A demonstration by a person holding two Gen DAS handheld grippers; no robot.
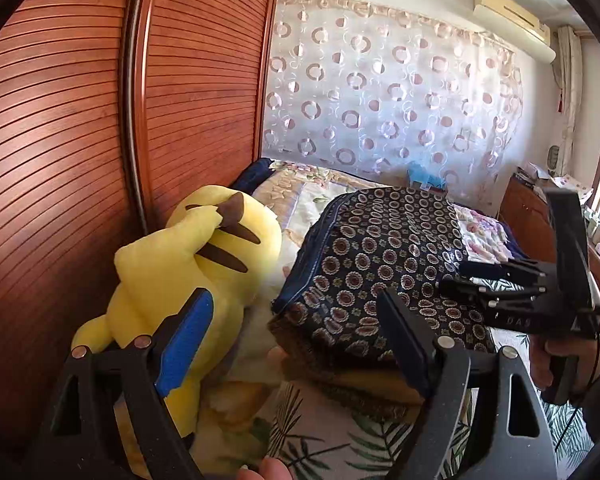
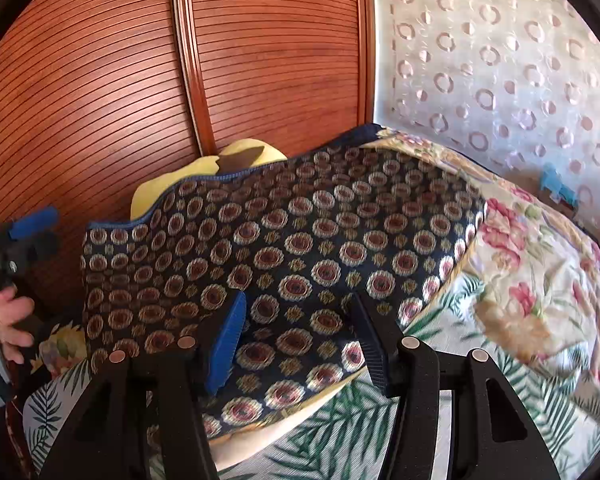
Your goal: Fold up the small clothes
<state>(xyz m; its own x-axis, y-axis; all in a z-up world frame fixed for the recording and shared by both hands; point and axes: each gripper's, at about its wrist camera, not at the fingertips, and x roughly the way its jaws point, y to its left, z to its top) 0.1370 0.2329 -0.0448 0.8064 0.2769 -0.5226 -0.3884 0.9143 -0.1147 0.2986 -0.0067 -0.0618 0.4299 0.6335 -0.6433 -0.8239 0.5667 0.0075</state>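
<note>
Looking at the left claw point(image 1: 296, 344) first: it's spread wide with nothing between its fingers, hovering low in its own frame just in front of the near edge of the patterned cloth point(image 1: 380, 256). The right claw point(image 2: 300, 344) is about half open, and the garment shows through its gap, but I can't see the pads pressing on anything, so I'd call it not gripping.

The cloth is a dark piece with round medallions, lying folded on the bed point(image 2: 520, 280), filling the middle of the right wrist view, its hemmed edge running toward the upper left. A yellow plush toy point(image 1: 172, 280) sits just past that edge, against the slatted wardrobe door point(image 1: 60, 120).

If the next fold is coming, I'd pinch corners right at the edge, both claws level, so the layers stay lined up. Keep it clear of the plush so the fabric doesn't snag or drag.
</note>
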